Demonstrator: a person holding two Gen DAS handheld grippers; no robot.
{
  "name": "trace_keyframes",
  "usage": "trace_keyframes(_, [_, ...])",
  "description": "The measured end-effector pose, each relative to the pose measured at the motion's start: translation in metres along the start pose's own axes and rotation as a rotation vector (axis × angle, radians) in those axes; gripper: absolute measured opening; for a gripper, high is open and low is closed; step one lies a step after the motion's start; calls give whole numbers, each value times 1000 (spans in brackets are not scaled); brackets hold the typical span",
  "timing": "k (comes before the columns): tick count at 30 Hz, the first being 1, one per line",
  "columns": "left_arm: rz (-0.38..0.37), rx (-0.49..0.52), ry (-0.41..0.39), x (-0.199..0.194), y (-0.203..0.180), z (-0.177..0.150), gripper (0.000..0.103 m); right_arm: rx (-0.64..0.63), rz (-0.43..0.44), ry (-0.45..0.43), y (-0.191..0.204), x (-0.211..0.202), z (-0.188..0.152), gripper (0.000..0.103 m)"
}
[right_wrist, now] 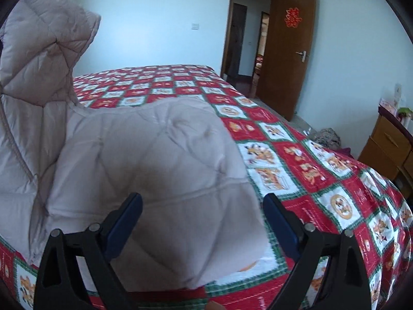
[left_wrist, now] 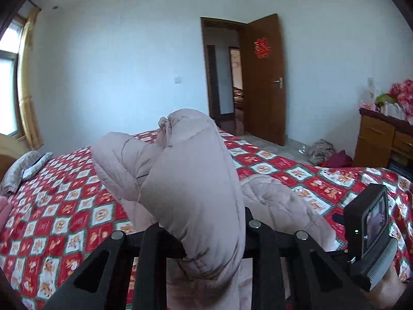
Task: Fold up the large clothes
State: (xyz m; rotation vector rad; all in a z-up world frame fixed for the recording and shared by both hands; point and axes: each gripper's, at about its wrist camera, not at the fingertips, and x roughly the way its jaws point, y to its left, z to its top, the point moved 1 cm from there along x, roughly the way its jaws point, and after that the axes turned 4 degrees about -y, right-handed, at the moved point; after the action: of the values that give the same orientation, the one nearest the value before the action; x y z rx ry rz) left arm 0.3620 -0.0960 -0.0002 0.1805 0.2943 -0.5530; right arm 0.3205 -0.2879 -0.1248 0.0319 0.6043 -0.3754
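Pale pinkish-beige quilted padding, a large puffy down coat [right_wrist: 144,160], lies partly on the bed with the red, white and green patterned bedspread [right_wrist: 296,170], near its front edge, while one part of it, perhaps a sleeve, is lifted clear of the bed. The left hand-held gripper [left_wrist: 206,245] is pinching that lifted part, its jaws drawn in on the thick padding; exactly where the pads bite is hidden by the fabric bulging over them. The right hand-held gripper [right_wrist: 202,222] is spread wide, its blue-padded fingers [right_wrist: 124,222] standing either side of the coat's body without pressing on it. The main risk, as I judge it, is slippery, springy fill sliding out of the left pinch as it carries the fold over. With the right jaws not holding anything down, the whole coat could also drag across the bedspread or off the front edge, spoiling the fold.
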Motion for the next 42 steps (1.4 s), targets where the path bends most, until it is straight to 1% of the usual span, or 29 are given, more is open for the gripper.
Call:
trace_keyframes(3, [-89,78,26,17,-43,1,23,18,-36,34,-24,0,-14,96])
trace_keyframes(7, [-192,182,78,42,-94,-17,23,62,-64,56,-53,-11,-29,96])
trace_keyframes(11, [-256,238,113,56,-129,-36,23,118,-99,67,-82,-21,-44,97])
trace_keyframes(12, [-266,245,120,59,-134,-42,23,126,-101,72,-87,-21,-46,97])
trace_keyframes(14, [-261,264,125,62,-143,-46,23,141,-108,77,-96,-19,-52,97])
trace_keyframes(17, [-272,253,137,68,-148,-49,23,162,-107,105,-101,-15,-58,97])
trace_keyframes(18, [-272,252,141,68,-147,-50,23,165,-94,99,-100,-16,-57,97])
trace_keyframes(20, [-273,254,145,69,-148,-51,23,139,-115,90,-96,-15,-57,97])
trace_keyframes(22, [-270,254,146,69,-148,-53,23,148,-111,98,-97,-14,-58,97])
trace_keyframes(26, [-264,235,142,70,-149,-56,27,136,-123,101,-95,-12,-59,97])
trace_keyframes(27, [-261,236,143,70,-150,-56,29,133,-125,105,-94,-11,-60,97])
trace_keyframes(28, [-260,237,142,69,-151,-56,34,132,-127,109,-94,-11,-60,97])
trace_keyframes(29, [-265,237,139,70,-155,-57,43,130,-128,112,-94,-10,-60,97])
trace_keyframes(30, [-274,235,134,68,-156,-57,49,128,-129,114,-94,-10,-61,97])
trace_keyframes(31, [-283,232,126,66,-157,-57,60,126,-129,117,-94,-9,-61,97])
trace_keyframes(32, [-287,228,115,63,-159,-56,66,125,-130,118,-94,-9,-61,97])
trace_keyframes(34, [-295,228,90,55,-162,-53,71,123,-130,119,-94,-9,-61,97])
trace_keyframes(35, [-289,232,83,51,-162,-52,72,121,-130,119,-94,-8,-62,97])
trace_keyframes(37, [-260,243,77,42,-162,-50,72,120,-129,121,-94,-8,-62,97])
trace_keyframes(39, [-238,238,44,23,-155,-46,73,123,-126,121,-95,-9,-62,97])
trace_keyframes(40, [-214,234,24,11,-149,-44,75,124,-125,120,-95,-9,-62,97])
trace_keyframes(42, [-184,214,-18,-9,-134,-41,85,119,-128,119,-94,-9,-62,97])
